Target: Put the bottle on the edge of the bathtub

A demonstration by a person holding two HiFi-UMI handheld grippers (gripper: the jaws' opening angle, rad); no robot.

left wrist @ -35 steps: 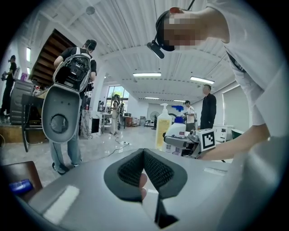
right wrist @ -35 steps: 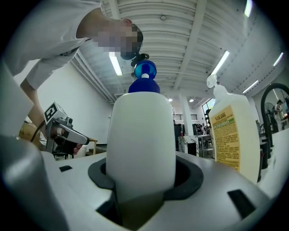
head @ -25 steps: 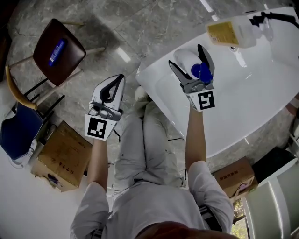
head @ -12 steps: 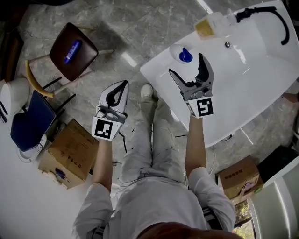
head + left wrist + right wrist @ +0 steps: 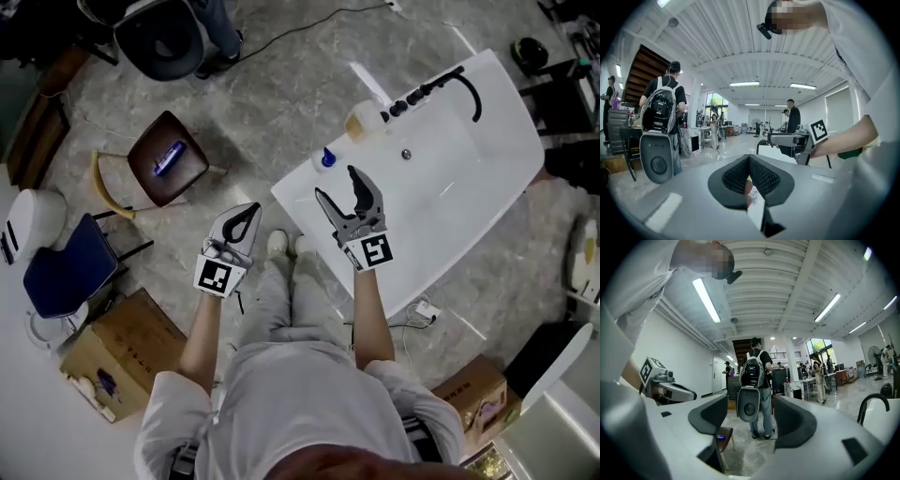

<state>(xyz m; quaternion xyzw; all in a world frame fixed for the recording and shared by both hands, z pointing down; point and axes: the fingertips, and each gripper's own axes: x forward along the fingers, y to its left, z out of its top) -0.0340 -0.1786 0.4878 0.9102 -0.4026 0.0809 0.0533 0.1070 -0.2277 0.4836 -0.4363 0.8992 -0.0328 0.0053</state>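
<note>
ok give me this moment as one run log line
bottle: on bathtub edge, no gripper on it | right gripper: clear of bottle, jaws closing, nothing between | left gripper: shut, empty

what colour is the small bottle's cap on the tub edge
The cap is blue, best in head view.

White bottle (image 5: 326, 158) w/ blue cap, upright on white bathtub (image 5: 450, 183) rim, nr corner

Head view steeply above bathtub (image 5: 450, 187)
</note>
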